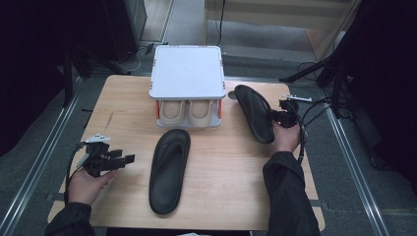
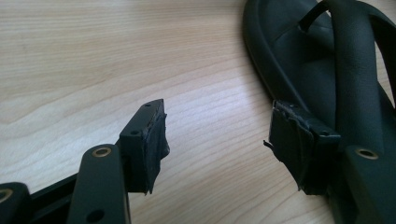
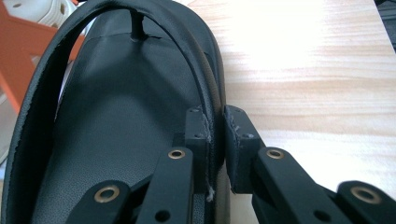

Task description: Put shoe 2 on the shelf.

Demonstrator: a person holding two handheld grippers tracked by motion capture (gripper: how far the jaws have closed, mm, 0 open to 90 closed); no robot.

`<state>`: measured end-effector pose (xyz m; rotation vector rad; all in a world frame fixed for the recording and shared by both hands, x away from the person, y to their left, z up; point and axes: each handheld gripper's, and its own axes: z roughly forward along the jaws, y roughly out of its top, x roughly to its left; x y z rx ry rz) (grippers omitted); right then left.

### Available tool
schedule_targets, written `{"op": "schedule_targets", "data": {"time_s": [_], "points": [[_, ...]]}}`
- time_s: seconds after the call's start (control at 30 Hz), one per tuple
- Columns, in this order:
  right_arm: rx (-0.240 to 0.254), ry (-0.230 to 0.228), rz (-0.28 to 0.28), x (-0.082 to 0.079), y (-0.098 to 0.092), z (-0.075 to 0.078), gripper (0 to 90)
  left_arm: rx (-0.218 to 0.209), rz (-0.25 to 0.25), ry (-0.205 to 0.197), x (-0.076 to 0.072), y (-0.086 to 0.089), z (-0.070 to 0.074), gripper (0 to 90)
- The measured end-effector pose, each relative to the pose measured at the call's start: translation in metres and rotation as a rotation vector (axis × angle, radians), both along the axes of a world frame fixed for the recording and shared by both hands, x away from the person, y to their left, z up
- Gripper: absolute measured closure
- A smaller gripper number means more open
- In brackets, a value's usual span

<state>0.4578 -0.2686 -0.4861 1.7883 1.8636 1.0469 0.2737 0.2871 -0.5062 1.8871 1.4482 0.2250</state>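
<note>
Where black curtains ring it, pale wooden table (image 1: pixel 123 105) meets grey floor (image 1: pixel 354 162).

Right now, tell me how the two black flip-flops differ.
The right flip-flop is pinched at its edge by the right gripper and lies angled beside the shoe rack; the middle flip-flop lies free on the table, in front of the rack, with the open left gripper beside it. Both are black with thong straps.

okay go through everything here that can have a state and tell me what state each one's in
left gripper: open, empty, over the table
right gripper: shut on the right flip-flop's rim
right flip-flop: gripped at its edge
left flip-flop: flat on the table, untouched
shoe rack: beige pair of shoes on its lower shelf
</note>
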Motion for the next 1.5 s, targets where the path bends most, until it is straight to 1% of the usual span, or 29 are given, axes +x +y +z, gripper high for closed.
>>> {"op": "schedule_targets", "data": {"time_s": [0.1, 0.2, 0.27, 0.53, 0.57, 0.63, 0.67, 0.73, 0.77, 0.97, 1.0, 1.07, 1.1, 1.13, 1.17, 1.2, 1.23, 1.27, 1.33, 1.43, 1.5], "points": [[0.009, 0.004, 0.006, -0.007, -0.003, 0.000, 81.6, -0.004, -0.015, -0.003, 0.004, -0.003, 0.000, 36.9], [0.027, 0.017, 0.008, -0.013, -0.005, -0.002, 81.6, -0.005, -0.029, -0.003, 0.009, -0.006, 0.001, 36.9], [0.019, 0.017, 0.010, -0.018, -0.006, -0.002, 81.6, -0.008, -0.034, -0.006, 0.011, -0.007, 0.002, 36.8], [0.022, 0.002, 0.023, -0.037, -0.004, 0.005, 81.6, -0.011, -0.058, -0.010, 0.019, -0.014, 0.003, 36.8], [0.018, 0.002, 0.025, -0.040, -0.003, 0.006, 81.6, -0.011, -0.068, -0.007, 0.021, -0.016, 0.004, 36.8], [0.017, 0.003, 0.027, -0.045, -0.002, 0.007, 81.6, -0.020, -0.065, -0.014, 0.023, -0.018, 0.004, 36.9], [0.017, 0.001, 0.029, -0.047, -0.002, 0.008, 81.6, -0.013, -0.076, -0.007, 0.024, -0.019, 0.004, 36.9], [0.011, -0.005, 0.032, -0.052, -0.001, 0.009, 81.6, -0.016, -0.079, -0.015, 0.026, -0.021, 0.005, 36.9], [0.011, -0.002, 0.033, -0.055, -0.001, 0.010, 81.5, -0.021, -0.078, -0.014, 0.027, -0.022, 0.005, 36.9], [0.002, -0.020, 0.048, -0.074, 0.000, 0.015, 81.6, -0.022, -0.101, -0.013, 0.034, -0.028, 0.007, 36.9], [0.002, -0.023, 0.048, -0.078, 0.001, 0.016, 81.6, -0.032, -0.097, -0.024, 0.034, -0.028, 0.006, 37.0], [0.007, -0.029, 0.055, -0.086, 0.002, 0.017, 81.6, -0.044, -0.094, -0.019, 0.036, -0.028, 0.006, 36.9], [0.009, -0.028, 0.059, -0.090, 0.003, 0.018, 81.6, -0.041, -0.096, -0.013, 0.038, -0.028, 0.006, 36.9], [0.006, -0.033, 0.064, -0.094, 0.004, 0.019, 81.6, -0.028, -0.096, -0.004, 0.039, -0.028, 0.007, 36.9], [0.003, -0.034, 0.072, -0.097, 0.004, 0.019, 81.6, -0.027, -0.095, -0.017, 0.040, -0.027, 0.008, 36.9], [0.002, -0.037, 0.078, -0.102, 0.006, 0.020, 81.6, -0.026, -0.095, -0.021, 0.041, -0.027, 0.008, 37.0], [0.000, -0.038, 0.082, -0.105, 0.007, 0.021, 81.6, -0.034, -0.094, -0.016, 0.042, -0.027, 0.009, 37.0], [-0.002, -0.038, 0.086, -0.108, 0.009, 0.021, 81.6, -0.036, -0.089, -0.020, 0.042, -0.027, 0.009, 37.0], [-0.008, -0.048, 0.098, -0.114, 0.012, 0.022, 81.6, -0.034, -0.092, -0.019, 0.044, -0.027, 0.009, 37.2], [-0.015, -0.049, 0.114, -0.124, 0.016, 0.023, 81.6, -0.035, -0.097, -0.017, 0.047, -0.029, 0.010, 37.2], [-0.021, -0.047, 0.123, -0.130, 0.019, 0.022, 81.6, -0.036, -0.101, -0.028, 0.048, -0.031, 0.009, 37.3]]}}
